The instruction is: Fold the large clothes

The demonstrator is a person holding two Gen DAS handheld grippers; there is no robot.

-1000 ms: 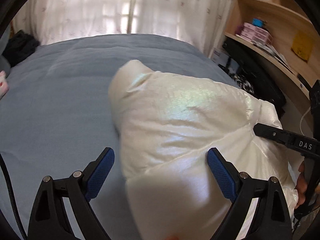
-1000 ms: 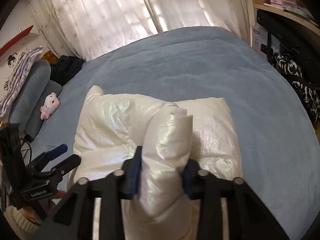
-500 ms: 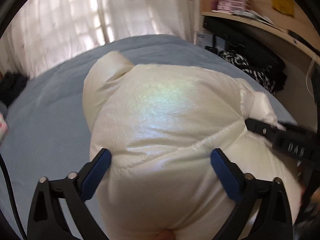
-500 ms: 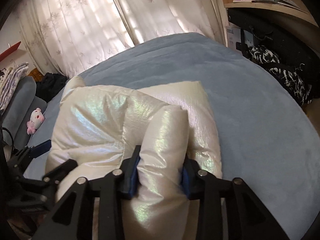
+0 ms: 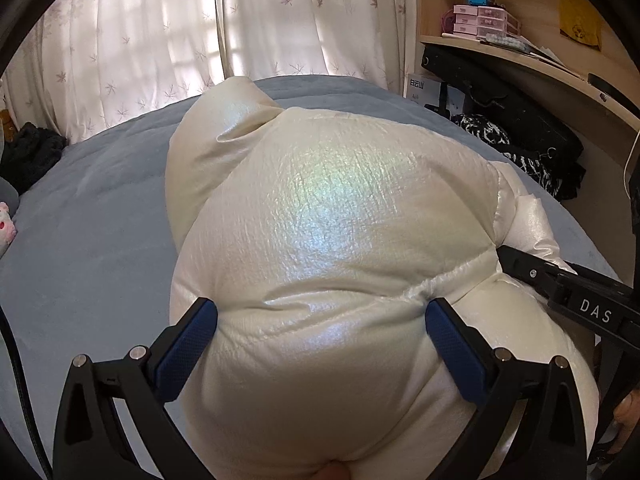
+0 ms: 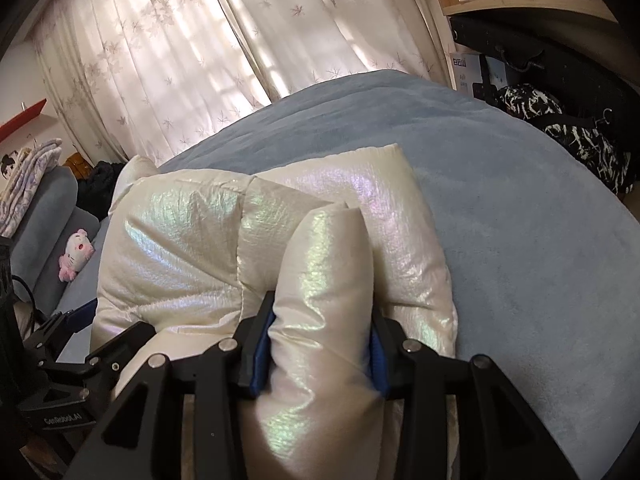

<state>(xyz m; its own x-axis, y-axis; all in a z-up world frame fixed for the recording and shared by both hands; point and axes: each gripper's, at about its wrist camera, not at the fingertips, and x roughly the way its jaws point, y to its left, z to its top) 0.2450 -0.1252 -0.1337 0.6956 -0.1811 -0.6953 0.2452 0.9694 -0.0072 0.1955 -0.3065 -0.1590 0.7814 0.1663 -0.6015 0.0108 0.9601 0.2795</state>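
To the far left of the left claw, a pink-and-white plush toy lies at the edge of the blue bedspread, and a dark heap of clothes sits beyond it under the leaf-print curtains. The left claw stands fully spread, its blue pads flanking a bulging panel of the pearly white puffer jacket; the fabric swells up between them and brushes both pads, though they do not pinch it. Ahead of this claw the jacket's folded bulk rises in a hump on the bed. To its right, the black arm of the right claw reaches in at the jacket's side, with a wooden shelf of small pink boxes behind.

In the right wrist view, the left claw shows at the far left beside the jacket. The right claw is clenched on a rolled white sleeve, both pads pressed into its sides, the roll standing up between them. Right of this claw lies open bedspread, then a black-and-white patterned garment
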